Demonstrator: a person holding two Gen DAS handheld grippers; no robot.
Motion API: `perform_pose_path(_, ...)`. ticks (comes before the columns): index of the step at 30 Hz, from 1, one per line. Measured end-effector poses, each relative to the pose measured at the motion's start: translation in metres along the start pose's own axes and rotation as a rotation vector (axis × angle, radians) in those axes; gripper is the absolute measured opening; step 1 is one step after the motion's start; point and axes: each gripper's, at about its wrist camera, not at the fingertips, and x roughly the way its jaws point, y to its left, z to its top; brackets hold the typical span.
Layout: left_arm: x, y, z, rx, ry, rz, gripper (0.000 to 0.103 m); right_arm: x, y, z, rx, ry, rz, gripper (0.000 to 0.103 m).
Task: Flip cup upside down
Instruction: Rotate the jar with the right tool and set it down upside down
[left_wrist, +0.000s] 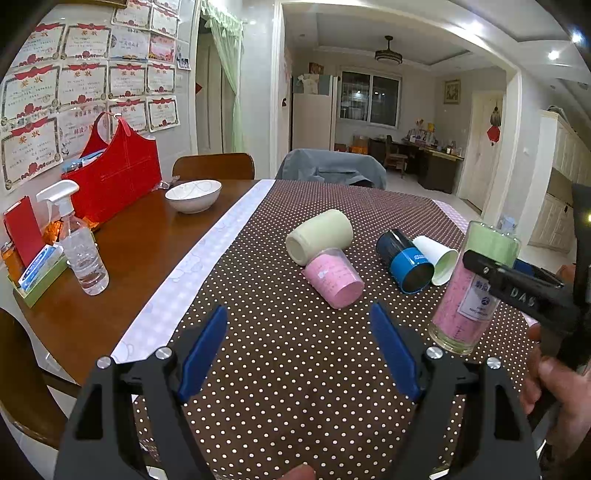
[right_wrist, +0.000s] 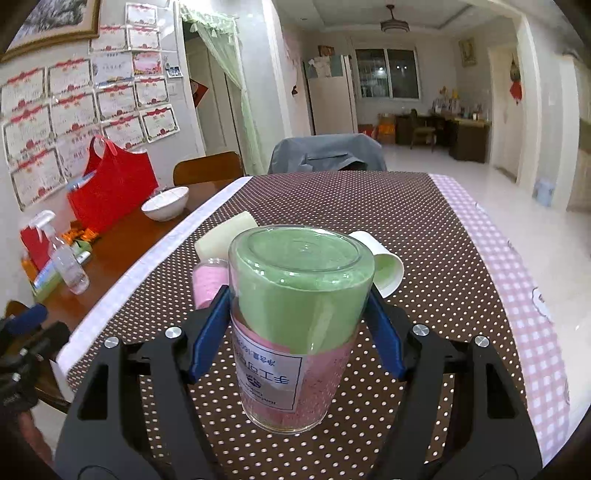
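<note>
— Item, left side: left gripper (left_wrist: 299, 354), jaws spread, nothing between them, over the dotted tablecloth (left_wrist: 295, 369).

— Next, to the right?

— Clear cup (right_wrist: 295, 325), green and pink inside, clamped at mid-wall by the right gripper (right_wrist: 295, 332). Long axis near vertical, base up, mouth at the cloth.

— Handling?

— Probably rigid, smooth, slippery; grip the waist squarely.
</note>
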Motion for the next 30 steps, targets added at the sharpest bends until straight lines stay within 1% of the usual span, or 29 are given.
perform_pose_path(13,0.001,-0.001,-0.004,0.001,0.009,0.006,0.079,0.019,0.012,-0.025,-0.086,0.029,-0.043,0.070)
perform_pose_path(19,-0.001,-0.001,-0.004,0.003,0.006,0.006,0.079,0.015,0.019,-0.029,-0.110,0.036,-0.043,0.071)
perform_pose_path(20,-0.002,-0.002,-0.004,0.004,0.004,0.006,0.079,0.014,0.020,-0.029,-0.107,0.041,-0.035,0.072)
perform_pose_path(23,-0.004,-0.004,-0.003,0.009,0.000,0.006,0.079,0.011,0.021,-0.030,-0.101,0.046,-0.024,0.081)
perform_pose_path(25,-0.006,-0.004,-0.003,0.012,-0.004,0.004,0.079,0.009,0.021,-0.030,-0.092,0.052,-0.016,0.085)
perform_pose_path(27,-0.008,-0.005,-0.002,0.014,-0.008,0.004,0.079,0.006,0.020,-0.030,-0.074,0.054,-0.004,0.095)
perform_pose_path(28,-0.009,-0.005,-0.001,0.015,-0.011,0.003,0.079,0.004,0.019,-0.029,-0.065,0.054,0.003,0.097)
perform_pose_path(30,-0.012,-0.006,-0.001,0.017,-0.016,0.003,0.079,0.001,0.018,-0.027,-0.053,0.060,0.016,0.097)
